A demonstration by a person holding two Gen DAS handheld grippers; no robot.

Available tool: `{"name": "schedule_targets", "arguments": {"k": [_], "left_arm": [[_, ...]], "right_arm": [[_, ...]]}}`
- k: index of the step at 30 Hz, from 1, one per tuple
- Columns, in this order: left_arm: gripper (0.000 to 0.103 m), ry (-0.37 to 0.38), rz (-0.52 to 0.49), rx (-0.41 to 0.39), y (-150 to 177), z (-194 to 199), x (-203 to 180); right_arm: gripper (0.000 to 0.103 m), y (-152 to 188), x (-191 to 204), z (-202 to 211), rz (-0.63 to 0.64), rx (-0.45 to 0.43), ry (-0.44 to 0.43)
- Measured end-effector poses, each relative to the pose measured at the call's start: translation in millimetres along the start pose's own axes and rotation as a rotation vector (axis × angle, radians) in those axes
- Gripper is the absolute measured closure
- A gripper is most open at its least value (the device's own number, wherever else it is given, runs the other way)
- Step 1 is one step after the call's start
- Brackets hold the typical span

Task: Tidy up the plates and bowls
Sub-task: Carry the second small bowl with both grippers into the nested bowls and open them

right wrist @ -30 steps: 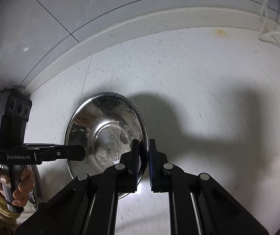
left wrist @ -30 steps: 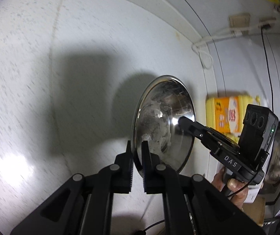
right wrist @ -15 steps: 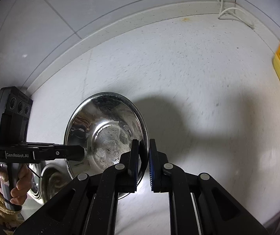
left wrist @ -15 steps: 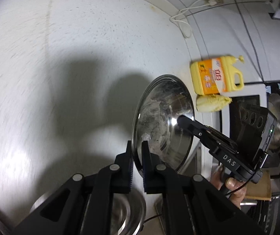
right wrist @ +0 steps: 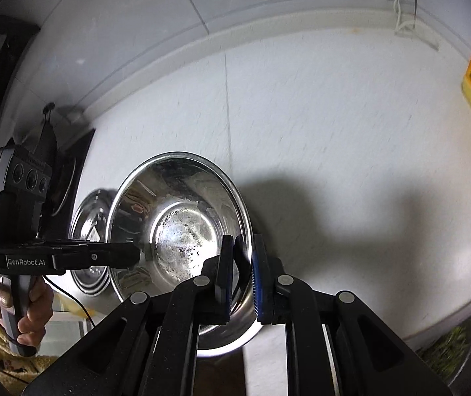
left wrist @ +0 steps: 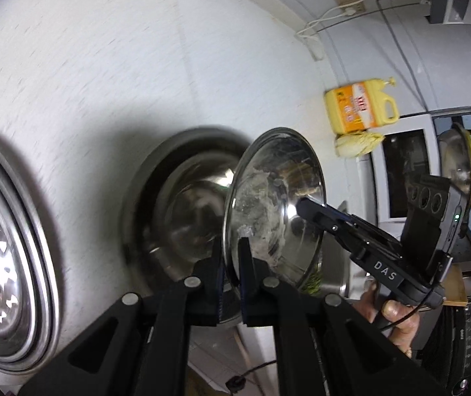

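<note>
Gripped at opposite rims by the shut left gripper [left wrist: 232, 264] and right gripper [right wrist: 242, 264], the steel bowl [left wrist: 275, 204] has been carried over a blurred bowl [left wrist: 189, 208], newly in view at centre.

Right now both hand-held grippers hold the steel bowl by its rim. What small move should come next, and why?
Probably carry the bowl a little further over the larger bowl and lower it in. The left hand-held gripper and the right hand-held gripper pinch opposite rims, the bowl hangs above the counter, and the larger bowl sits just beside it, open, so nesting looks like the natural step.
</note>
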State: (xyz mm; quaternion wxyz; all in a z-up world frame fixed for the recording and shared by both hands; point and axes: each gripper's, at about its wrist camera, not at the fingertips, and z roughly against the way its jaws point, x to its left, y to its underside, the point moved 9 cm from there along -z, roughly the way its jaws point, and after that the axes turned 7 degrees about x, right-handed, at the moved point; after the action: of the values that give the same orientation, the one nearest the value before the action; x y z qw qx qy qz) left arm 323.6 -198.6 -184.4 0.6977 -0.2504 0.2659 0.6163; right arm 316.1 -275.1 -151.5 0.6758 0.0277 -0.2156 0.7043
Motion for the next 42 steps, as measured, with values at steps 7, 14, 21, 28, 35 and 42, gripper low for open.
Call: {"name": "schedule_targets", "arguments": {"k": [7, 14, 21, 28, 35, 42], "left_arm": [[0.098, -0.005, 0.036, -0.003, 9, -9, 23], [0.097, -0.029, 0.026, -0.007, 11, -15, 24], [0.093, -0.187, -0.101, -0.080, 11, -9, 19], [0.087, -0.330, -0.190, -0.155, 5, -2, 16], [0.082, -0.335, -0.221, -0.190, 0, 3, 13], [0.081, -0.327, -0.238, -0.226, -2, 8, 9]], "right_arm": [[0.092, 14, 10, -29, -0.032, 0.067, 0.029], [0.092, 20, 7, -33, -0.056, 0.074, 0.032], [0.092, 18, 11, -37, -0.036, 0.077, 0.025], [0.092, 16, 8, -42, -0.009, 0.092, 0.044], [0.092, 8, 11, -34, 0.035, 0.063, 0.076], [0.092, 3, 14, -29, 0.069, 0.056, 0.086]]}}
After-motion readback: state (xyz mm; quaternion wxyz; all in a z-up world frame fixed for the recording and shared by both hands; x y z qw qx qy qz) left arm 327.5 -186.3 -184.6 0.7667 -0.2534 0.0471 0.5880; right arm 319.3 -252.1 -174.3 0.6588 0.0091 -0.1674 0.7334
